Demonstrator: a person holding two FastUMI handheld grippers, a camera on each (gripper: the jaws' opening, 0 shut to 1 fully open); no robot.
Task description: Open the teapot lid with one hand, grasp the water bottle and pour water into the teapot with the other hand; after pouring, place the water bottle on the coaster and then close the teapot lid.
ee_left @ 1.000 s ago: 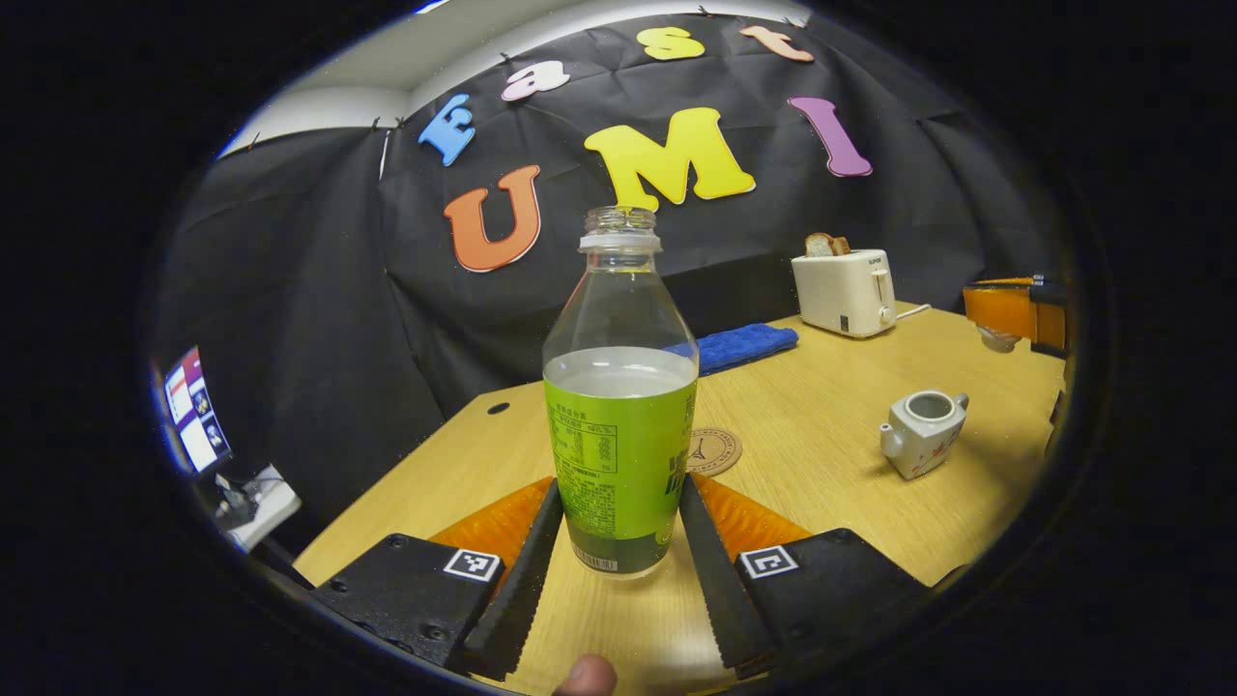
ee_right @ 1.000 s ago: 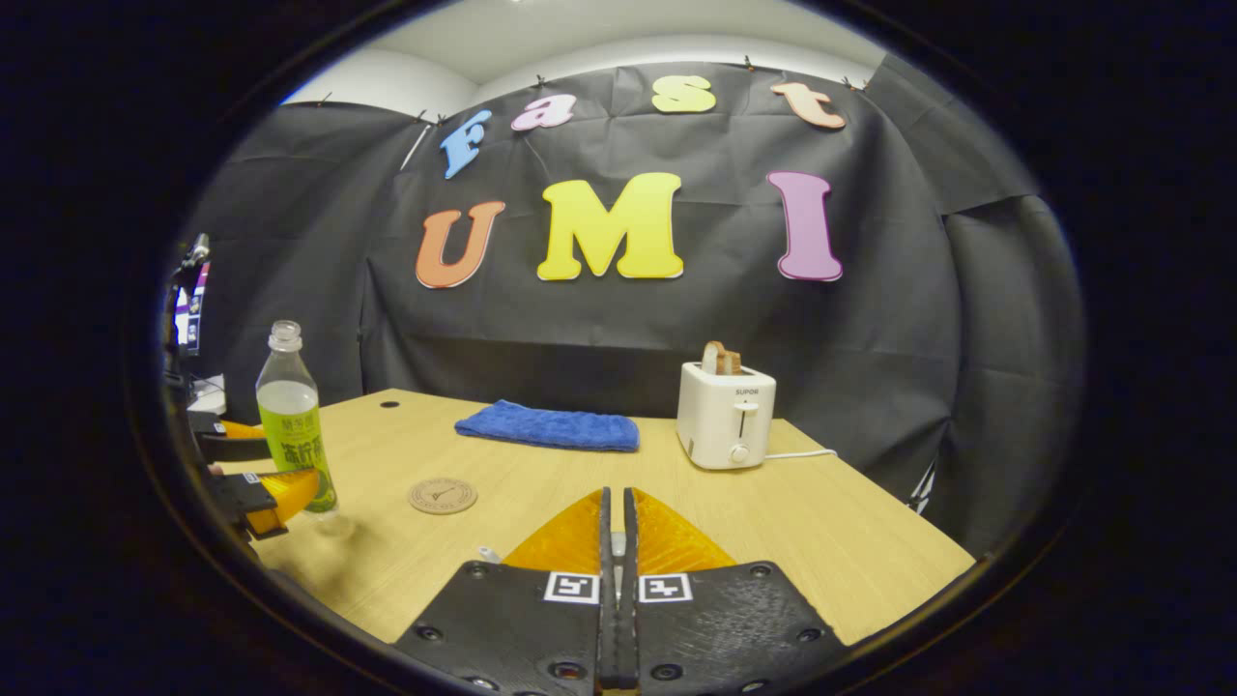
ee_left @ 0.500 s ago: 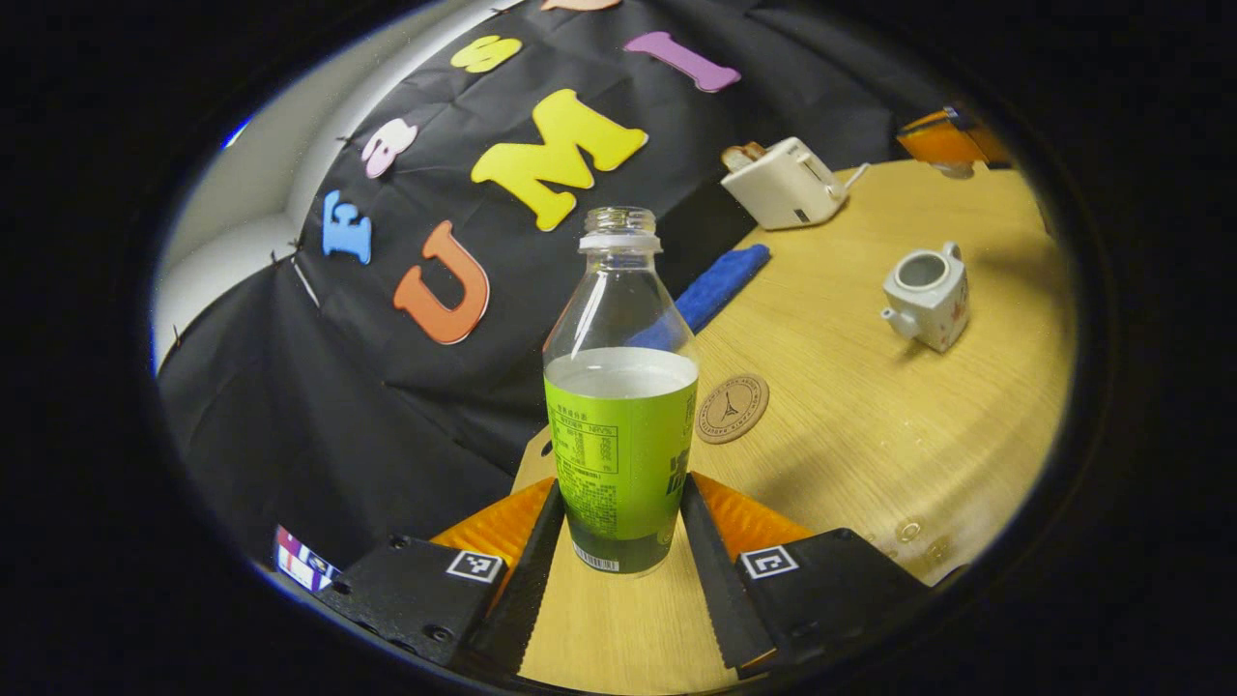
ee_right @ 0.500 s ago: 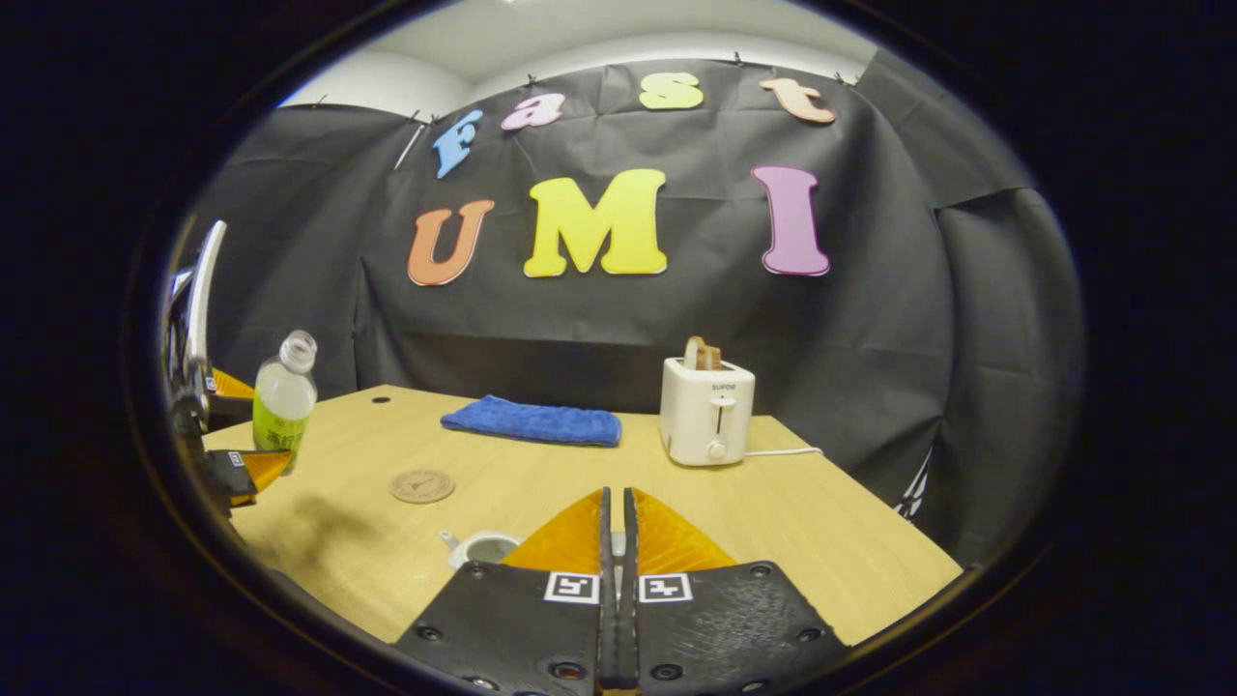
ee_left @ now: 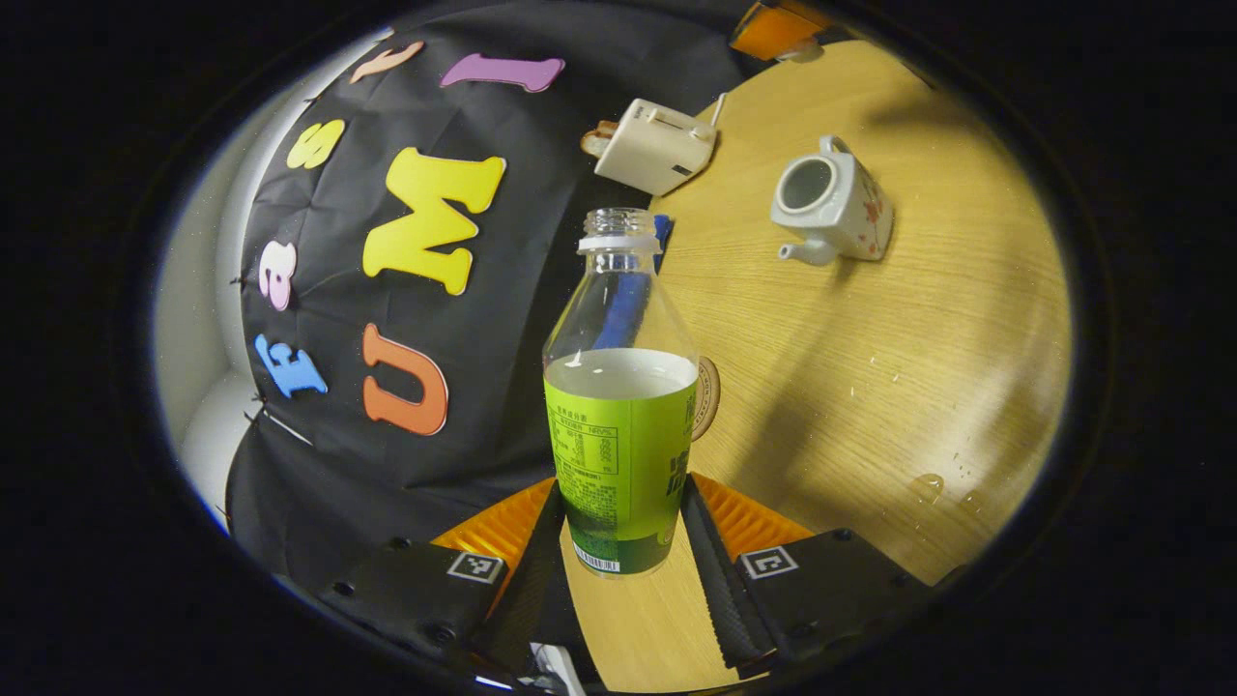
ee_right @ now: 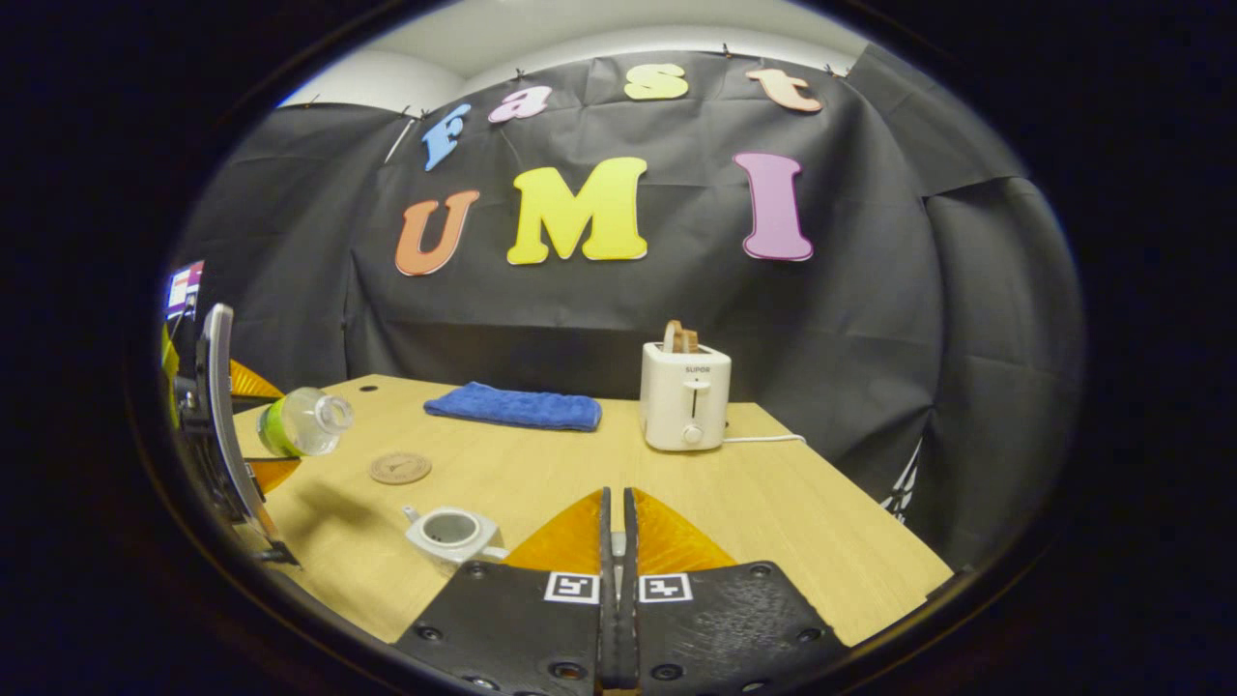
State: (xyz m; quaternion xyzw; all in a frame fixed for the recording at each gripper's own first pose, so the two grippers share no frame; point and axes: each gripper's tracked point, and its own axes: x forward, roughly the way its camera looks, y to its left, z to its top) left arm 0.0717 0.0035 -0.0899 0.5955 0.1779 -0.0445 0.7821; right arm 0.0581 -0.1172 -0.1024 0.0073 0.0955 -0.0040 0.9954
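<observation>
Now the left gripper (ee_left: 618, 541) pinches the water bottle (ee_left: 620, 425) with both fingers and tips it sideways, so water can run toward the open teapot (ee_left: 829, 201) on the worktop (ee_left: 870, 387). The right gripper (ee_right: 616, 580) has its fingers pressed together; I cannot tell if they hold the lid.

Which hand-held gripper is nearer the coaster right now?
Left. The left hand-held gripper, shut on the tipped water bottle, hangs just beside the coaster; the right hand-held gripper sits farther off, past the teapot.
</observation>
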